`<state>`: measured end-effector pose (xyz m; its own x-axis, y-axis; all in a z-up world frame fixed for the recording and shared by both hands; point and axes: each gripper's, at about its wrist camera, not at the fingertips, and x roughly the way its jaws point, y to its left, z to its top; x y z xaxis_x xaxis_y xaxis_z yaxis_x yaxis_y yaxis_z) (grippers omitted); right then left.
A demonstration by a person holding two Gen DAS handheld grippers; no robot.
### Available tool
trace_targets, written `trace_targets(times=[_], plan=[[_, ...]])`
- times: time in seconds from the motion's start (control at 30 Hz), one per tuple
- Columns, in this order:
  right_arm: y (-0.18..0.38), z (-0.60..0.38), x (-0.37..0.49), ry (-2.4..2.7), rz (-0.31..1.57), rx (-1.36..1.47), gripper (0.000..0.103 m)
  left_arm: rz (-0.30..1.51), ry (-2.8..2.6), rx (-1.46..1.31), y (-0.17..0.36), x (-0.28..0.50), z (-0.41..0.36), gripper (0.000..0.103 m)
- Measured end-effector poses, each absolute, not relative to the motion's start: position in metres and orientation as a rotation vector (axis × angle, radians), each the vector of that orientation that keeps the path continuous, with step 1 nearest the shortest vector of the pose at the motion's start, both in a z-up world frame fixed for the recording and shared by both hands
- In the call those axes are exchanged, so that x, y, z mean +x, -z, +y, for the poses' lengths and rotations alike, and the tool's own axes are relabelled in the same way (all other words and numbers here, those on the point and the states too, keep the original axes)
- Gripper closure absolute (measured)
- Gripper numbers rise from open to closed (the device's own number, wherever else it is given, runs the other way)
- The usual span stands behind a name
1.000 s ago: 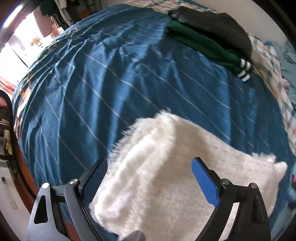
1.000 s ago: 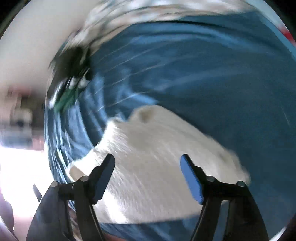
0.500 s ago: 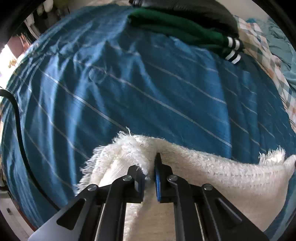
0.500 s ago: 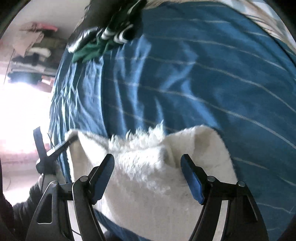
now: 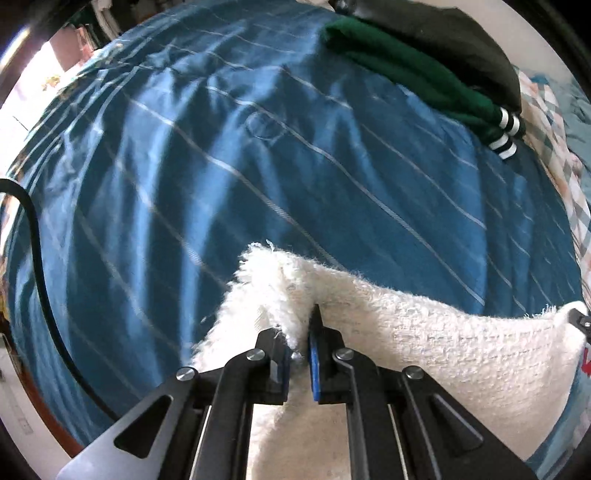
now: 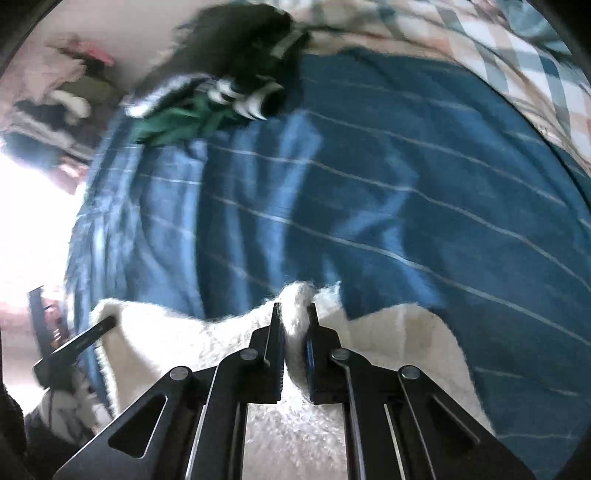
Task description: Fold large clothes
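Observation:
A white fuzzy garment [image 5: 424, 343] lies at the near edge of a bed with a blue striped cover [image 5: 295, 166]. My left gripper [image 5: 297, 332] is shut on the garment's far left edge, which bunches up between the fingers. In the right wrist view the same white garment [image 6: 399, 332] shows, and my right gripper [image 6: 294, 321] is shut on its far edge. The left gripper's finger [image 6: 88, 338] shows at the garment's left corner. The garment's edge stretches between the two grippers.
A folded green garment with white-striped cuffs [image 5: 413, 77] lies under a black garment [image 5: 443, 29] at the bed's far side. A plaid sheet [image 5: 554, 122] lies to the right. A black cable [image 5: 37, 258] hangs at the bed's left edge.
Both grippers were open over the garment one second ago. The left shut on the edge first, then the right shut on it. The held edge now stands raised above the cover.

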<state>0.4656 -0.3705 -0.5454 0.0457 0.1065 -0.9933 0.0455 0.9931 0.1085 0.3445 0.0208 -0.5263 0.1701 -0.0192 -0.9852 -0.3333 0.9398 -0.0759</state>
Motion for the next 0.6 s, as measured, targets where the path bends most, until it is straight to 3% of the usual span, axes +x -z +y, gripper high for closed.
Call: trace_targets(times=[0.23, 0.37, 0.4, 0.47, 0.5, 0.53, 0.6], plan=[[0.577, -0.399, 0.459, 0.058, 1.567, 0.238, 0.091, 1.458, -0.156, -0.252, 0.552, 0.373, 0.008, 0.09], [0.545, -0.408, 0.462, 0.07, 1.548, 0.363, 0.082, 1.415, -0.142, -0.365, 0.52, 0.367, 0.028, 0.087], [0.53, -0.405, 0.46, 0.083, 1.526, 0.333, 0.078, 1.391, -0.152, -0.386, 0.51, 0.361, 0.033, 0.081], [0.501, -0.396, 0.453, 0.104, 1.475, 0.267, 0.078, 1.345, -0.207, -0.372, 0.489, 0.349, 0.043, 0.05], [0.489, -0.388, 0.446, 0.088, 1.455, 0.268, 0.078, 1.325, -0.229, -0.365, 0.48, 0.342, 0.046, 0.021], [0.485, -0.38, 0.441, 0.058, 1.464, 0.283, 0.078, 1.301, -0.255, -0.35, 0.471, 0.334, 0.049, 0.015], [0.495, -0.358, 0.431, 0.012, 1.551, 0.288, 0.078, 1.27, -0.312, -0.304, 0.46, 0.322, 0.051, 0.015]])
